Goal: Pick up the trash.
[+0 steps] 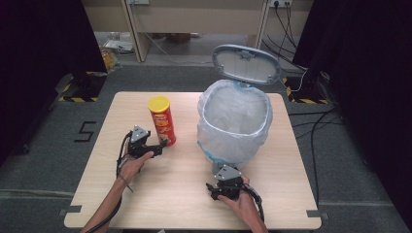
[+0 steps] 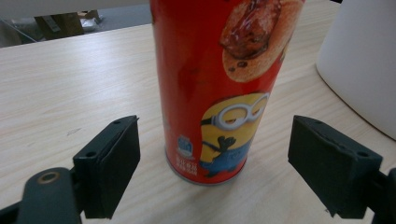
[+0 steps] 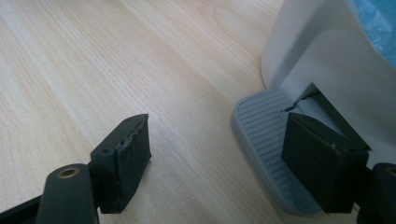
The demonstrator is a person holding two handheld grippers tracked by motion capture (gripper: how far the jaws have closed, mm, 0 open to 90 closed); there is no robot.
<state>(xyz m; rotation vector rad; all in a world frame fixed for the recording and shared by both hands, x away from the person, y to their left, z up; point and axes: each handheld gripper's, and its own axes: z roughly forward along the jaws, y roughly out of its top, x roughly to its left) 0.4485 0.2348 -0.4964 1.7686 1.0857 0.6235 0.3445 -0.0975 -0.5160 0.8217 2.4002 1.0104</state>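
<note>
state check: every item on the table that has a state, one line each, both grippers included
chip can: upright on table, yellow lid on, not gripped
pedal bin: lid up, bag liner fitted
bin pedal: right jaw on or just above it, contact unclear
left gripper: open, jaws either side of the can, not touching
right gripper: open, holding nothing

Left gripper (image 1: 163, 145) jaws spread wide, right gripper (image 1: 214, 190) jaws also apart, both hand-held low.
</note>
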